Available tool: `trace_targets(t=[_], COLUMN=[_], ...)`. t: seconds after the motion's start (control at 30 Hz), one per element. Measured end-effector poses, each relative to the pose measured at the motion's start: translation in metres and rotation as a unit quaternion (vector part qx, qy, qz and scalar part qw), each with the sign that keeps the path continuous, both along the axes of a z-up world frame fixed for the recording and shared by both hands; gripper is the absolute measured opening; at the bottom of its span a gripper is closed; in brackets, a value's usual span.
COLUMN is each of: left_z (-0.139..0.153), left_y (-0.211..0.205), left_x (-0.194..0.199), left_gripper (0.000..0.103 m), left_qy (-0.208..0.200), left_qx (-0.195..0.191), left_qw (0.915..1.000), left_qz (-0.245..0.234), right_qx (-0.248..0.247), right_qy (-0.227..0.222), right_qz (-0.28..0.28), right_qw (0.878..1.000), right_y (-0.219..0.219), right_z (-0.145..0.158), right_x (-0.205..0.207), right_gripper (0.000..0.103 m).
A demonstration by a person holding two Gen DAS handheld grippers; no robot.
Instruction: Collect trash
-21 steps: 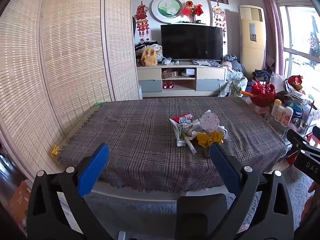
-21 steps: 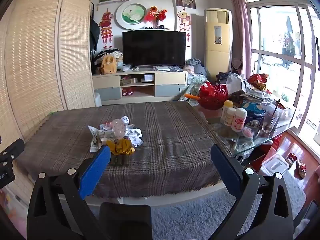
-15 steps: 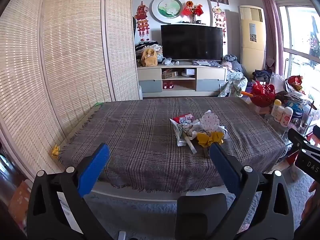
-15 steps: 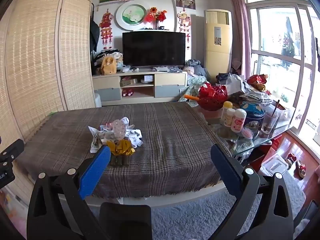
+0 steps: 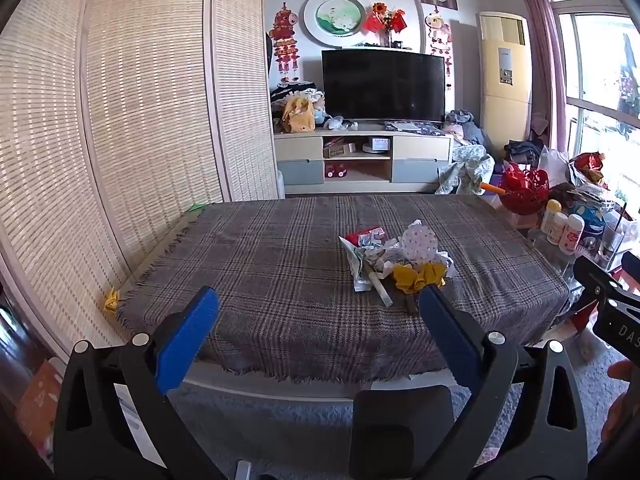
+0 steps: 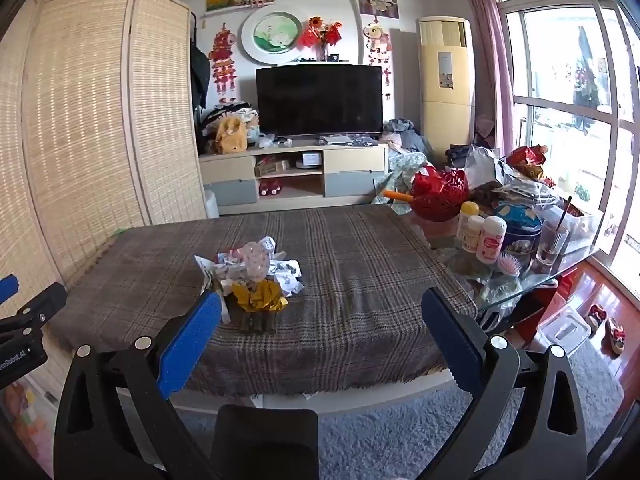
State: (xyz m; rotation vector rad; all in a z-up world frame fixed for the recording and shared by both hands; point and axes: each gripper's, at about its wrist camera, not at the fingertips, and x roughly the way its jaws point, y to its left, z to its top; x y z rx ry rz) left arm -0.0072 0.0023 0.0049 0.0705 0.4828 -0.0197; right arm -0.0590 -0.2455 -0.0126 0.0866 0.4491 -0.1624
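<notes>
A heap of trash lies on the plaid-covered table: crumpled white paper, a dotted wrapper, yellow foil, a red packet and a white stick. It also shows in the right wrist view, with a dark flat piece in front. My left gripper is open and empty, held before the table's near edge, left of the heap. My right gripper is open and empty, also before the near edge, right of the heap.
A glass side table at the right holds bottles, a tin, a cup and a red basket. A bamboo screen stands at the left. A TV cabinet is behind. Grey carpet lies below.
</notes>
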Motion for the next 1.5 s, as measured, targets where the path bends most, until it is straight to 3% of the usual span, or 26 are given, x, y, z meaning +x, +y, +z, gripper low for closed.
trace_targets(t=[1.5], left_z=[0.0004], left_y=[0.0038], left_x=[-0.0028], left_gripper=[0.095], left_qy=[0.005], left_qx=[0.000], left_qw=[1.0000], left_qz=[-0.001], right_qx=[-0.009], right_qy=[0.005], right_qz=[0.005], right_qw=[1.000], right_y=[0.0091], right_z=[0.0028], right_x=[-0.0016], right_gripper=[0.100])
